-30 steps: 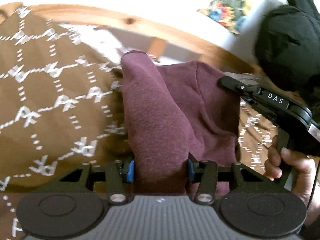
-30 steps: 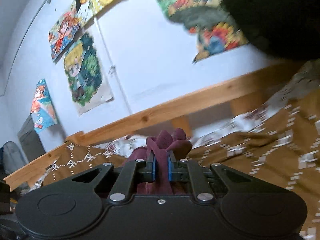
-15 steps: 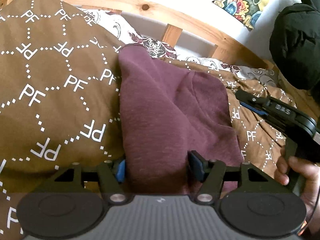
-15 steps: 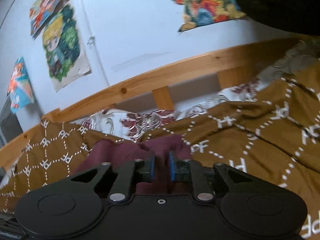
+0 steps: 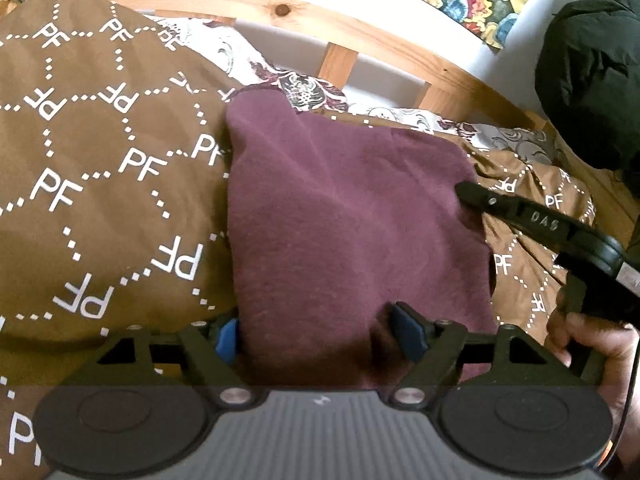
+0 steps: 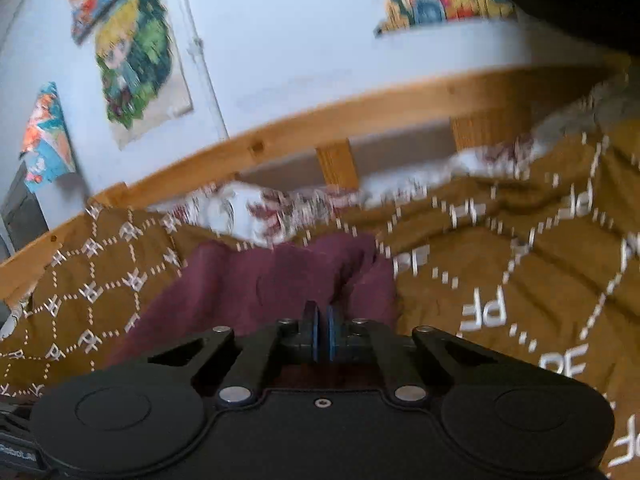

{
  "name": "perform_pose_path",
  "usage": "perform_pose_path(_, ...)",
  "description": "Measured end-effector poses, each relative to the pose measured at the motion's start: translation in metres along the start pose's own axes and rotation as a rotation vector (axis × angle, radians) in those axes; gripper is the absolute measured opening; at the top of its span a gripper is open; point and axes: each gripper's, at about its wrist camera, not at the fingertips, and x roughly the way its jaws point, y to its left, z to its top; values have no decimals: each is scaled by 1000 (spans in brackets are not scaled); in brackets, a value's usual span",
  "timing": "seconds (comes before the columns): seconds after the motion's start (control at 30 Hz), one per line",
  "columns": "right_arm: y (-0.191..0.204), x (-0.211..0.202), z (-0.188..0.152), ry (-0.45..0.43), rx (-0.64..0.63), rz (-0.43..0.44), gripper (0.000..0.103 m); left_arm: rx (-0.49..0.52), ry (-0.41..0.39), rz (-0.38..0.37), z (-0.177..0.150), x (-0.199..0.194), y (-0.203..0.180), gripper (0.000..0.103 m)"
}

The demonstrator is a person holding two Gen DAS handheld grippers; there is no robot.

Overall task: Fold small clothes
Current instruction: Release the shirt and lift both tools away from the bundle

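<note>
Here the left tongs [image 5: 316, 338] gape around the maroon garment [image 5: 344, 232]; the right tongs [image 6: 323, 332] look pinched together.

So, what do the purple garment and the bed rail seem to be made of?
The purple garment looks like soft knit or fleece: matte, slightly fuzzy surface, limp folds. The bed rail looks like light pine wood with a smooth, perhaps varnished finish: visible grain and a dark knot.

garment [image 5: 344, 216]: maroon | bedspread [image 5: 100, 184]: brown, white dotted diamonds, "pf" | claw pads [image 5: 408, 334]: blue
</note>
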Motion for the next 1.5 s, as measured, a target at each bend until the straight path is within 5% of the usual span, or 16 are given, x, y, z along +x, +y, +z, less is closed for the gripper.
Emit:
perform_pose_path(0.47,-23,8,-12,75,109,-69,13,4,44,7,-3,0,-6,96)
perform_pose_path(0.67,-26,-22,-8,62,123,-75,34,3,9,62,-3,-20,-16,102)
perform_pose_path(0.93,-7,-103,-6,-25,61,-63,82,82,-79,111,-9,-66,-39,102)
perform_pose_path(1.13,17,-165,-12,-108,11,-51,102,147,-146,144,-24,-99,-52,102)
perform_pose_path(1.5,44,-234,-41,-183,-87,-53,102,187,-238,182,-57,-147,-51,102)
